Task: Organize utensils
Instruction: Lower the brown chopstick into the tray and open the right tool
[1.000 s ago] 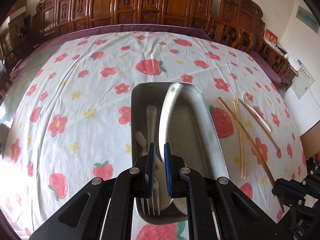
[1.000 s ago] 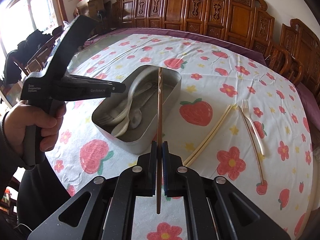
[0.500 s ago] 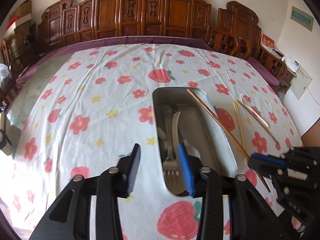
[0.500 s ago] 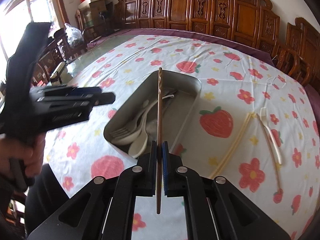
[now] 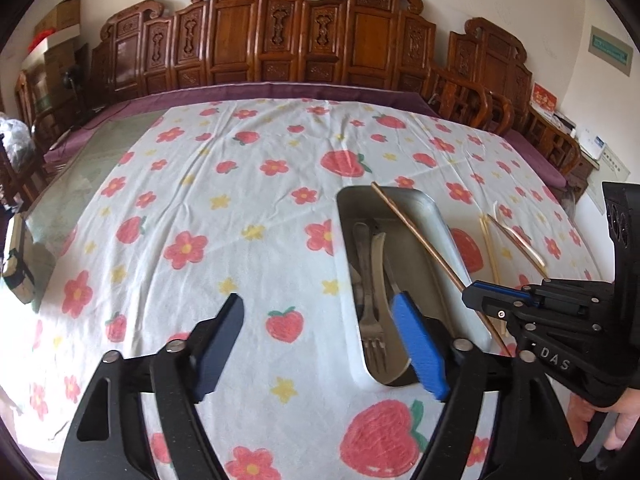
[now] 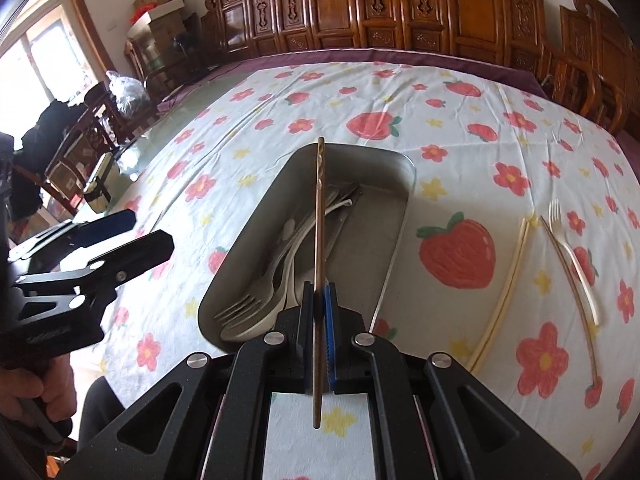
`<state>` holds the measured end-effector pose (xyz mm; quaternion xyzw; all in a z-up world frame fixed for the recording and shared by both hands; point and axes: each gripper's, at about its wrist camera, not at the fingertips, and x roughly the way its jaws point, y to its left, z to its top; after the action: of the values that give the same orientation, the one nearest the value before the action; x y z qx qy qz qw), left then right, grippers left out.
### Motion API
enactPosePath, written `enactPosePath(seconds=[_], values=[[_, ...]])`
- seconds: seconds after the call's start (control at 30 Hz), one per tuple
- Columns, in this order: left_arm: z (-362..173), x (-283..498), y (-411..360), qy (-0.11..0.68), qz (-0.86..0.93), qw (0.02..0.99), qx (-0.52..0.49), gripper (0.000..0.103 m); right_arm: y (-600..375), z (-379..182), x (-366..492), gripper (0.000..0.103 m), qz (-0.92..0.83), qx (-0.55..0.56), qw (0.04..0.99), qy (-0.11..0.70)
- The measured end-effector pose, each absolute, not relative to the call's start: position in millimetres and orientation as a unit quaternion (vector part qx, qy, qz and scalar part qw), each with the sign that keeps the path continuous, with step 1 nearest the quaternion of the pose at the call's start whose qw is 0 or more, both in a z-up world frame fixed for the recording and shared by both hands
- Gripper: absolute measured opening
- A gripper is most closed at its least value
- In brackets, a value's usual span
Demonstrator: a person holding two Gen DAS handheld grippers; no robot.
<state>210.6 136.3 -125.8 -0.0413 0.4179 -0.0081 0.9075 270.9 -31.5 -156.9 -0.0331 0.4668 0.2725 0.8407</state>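
Note:
A metal tray (image 5: 448, 224) (image 6: 394, 240) on the flowered cloth holds forks and pale spoons (image 5: 372, 280) (image 6: 276, 280). My right gripper (image 6: 318, 300) (image 5: 472, 298) is shut on a brown chopstick (image 6: 319, 216) (image 5: 416, 236), which slants over the tray with its tip near the far rim. My left gripper (image 5: 320, 312) (image 6: 148, 232) hangs left of the tray, its jaws opening with nothing between them. On the cloth right of the tray lie pale chopsticks (image 6: 506, 292) (image 5: 490, 248), another brown chopstick (image 6: 572, 280) and a white plastic fork (image 6: 576, 264).
Carved wooden chairs (image 5: 280, 36) line the far side of the table. A strip of bare glass tabletop (image 5: 72, 184) shows at the left, with a small box (image 5: 16, 264) on it. A person's hands (image 6: 36, 388) hold both gripper handles.
My left gripper let go of the pale spoon into the tray, opened wide and drew back to the left. My right gripper carried the brown chopstick over the tray.

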Motion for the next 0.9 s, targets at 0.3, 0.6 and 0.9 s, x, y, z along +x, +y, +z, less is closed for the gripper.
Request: enactPosePath(seconds=[0.3, 0.6, 0.9], values=[[-125.5, 210.9, 138.7, 0.411, -0.009, 0.911, -0.042, 0.089, -24.7, -167.8, 272.1, 0.008, 0.294, -0.063, 0.839, 0.453], [-129.5, 206.5, 121.2, 0.415, -0.019, 0.910, -0.018, 0.090, -82.8, -150.5, 248.0, 0.010, 0.295, -0.064, 0.858, 0.417], [-123.9, 194.7, 81.4, 0.412, -0.067, 0.909, 0.000, 0.090, -186.3, -162.3, 247.0, 0.014, 0.224, -0.072, 0.878, 0.417]])
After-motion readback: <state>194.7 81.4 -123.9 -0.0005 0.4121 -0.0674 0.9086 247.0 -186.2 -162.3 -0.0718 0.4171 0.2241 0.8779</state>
